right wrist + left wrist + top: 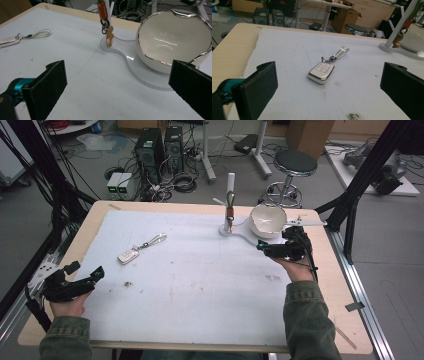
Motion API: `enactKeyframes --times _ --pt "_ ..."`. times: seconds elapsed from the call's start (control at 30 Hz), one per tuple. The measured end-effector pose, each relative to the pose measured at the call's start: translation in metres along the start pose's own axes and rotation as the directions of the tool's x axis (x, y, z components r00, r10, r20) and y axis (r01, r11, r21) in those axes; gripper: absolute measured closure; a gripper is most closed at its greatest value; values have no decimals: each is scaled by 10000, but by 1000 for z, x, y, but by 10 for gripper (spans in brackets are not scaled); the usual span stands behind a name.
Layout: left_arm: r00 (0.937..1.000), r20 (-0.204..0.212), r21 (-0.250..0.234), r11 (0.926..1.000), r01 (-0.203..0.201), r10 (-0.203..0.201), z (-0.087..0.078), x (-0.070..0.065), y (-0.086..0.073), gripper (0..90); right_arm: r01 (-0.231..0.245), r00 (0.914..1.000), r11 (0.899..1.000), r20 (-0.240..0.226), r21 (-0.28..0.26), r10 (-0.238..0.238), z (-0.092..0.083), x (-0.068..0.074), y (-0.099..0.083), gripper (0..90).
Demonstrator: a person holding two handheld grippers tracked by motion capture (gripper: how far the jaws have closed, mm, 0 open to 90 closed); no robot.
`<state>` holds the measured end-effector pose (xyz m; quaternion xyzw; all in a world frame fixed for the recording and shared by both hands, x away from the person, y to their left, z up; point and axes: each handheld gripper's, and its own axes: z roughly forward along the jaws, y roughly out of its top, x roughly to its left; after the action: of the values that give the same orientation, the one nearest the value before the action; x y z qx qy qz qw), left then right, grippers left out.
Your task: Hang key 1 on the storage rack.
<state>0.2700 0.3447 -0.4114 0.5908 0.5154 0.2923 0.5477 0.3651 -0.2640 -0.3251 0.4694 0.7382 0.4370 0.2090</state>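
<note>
Tools are held spread and empty: the left tool [85, 279] at the bench's [345, 290] near-left edge, pointed toward the key fob [321, 72], which lies flat on the white mat [200, 285]; the right tool [272, 245] is held just beside the white bowl [172, 37].

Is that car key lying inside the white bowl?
No, the car key lies flat on the white mat, well apart from the white bowl, which sits on the stand's base.
</note>
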Motion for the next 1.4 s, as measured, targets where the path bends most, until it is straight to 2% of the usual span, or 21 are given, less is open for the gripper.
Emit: enactKeyframes --times 0.13,0.47,0.63,0.7,0.77,1.2,1.4 --pt "10000 -1 6 10000 -3 3 0 0 0 17 -130 9999 9999 99 -110 131 -4 -1 -7 6" --pt "10000 10 19 10000 -15 15 0 0 0 17 -19 9995 9998 309 -174 24 -12 -1 -28 6" --pt "10000 2 29 10000 11 -11 0 0 0 17 -165 9994 9996 313 -239 173 -15 -2 -39 5" --pt "10000 -2 24 10000 6 -6 0 0 0 17 26 9992 9997 410 -249 -16 -17 -3 -42 5" --pt "10000 4 27 10000 -8 8 0 0 0 17 -53 9995 9993 298 -363 64 -18 -3 -44 5" --pt "10000 -11 31 10000 1 -1 0 0 0 17 -102 9990 9977 427 -669 131 -23 -3 -63 5" --pt "10000 -1 32 10000 -12 12 0 0 0 17 -148 9987 9970 478 -758 185 -24 -4 -78 6"
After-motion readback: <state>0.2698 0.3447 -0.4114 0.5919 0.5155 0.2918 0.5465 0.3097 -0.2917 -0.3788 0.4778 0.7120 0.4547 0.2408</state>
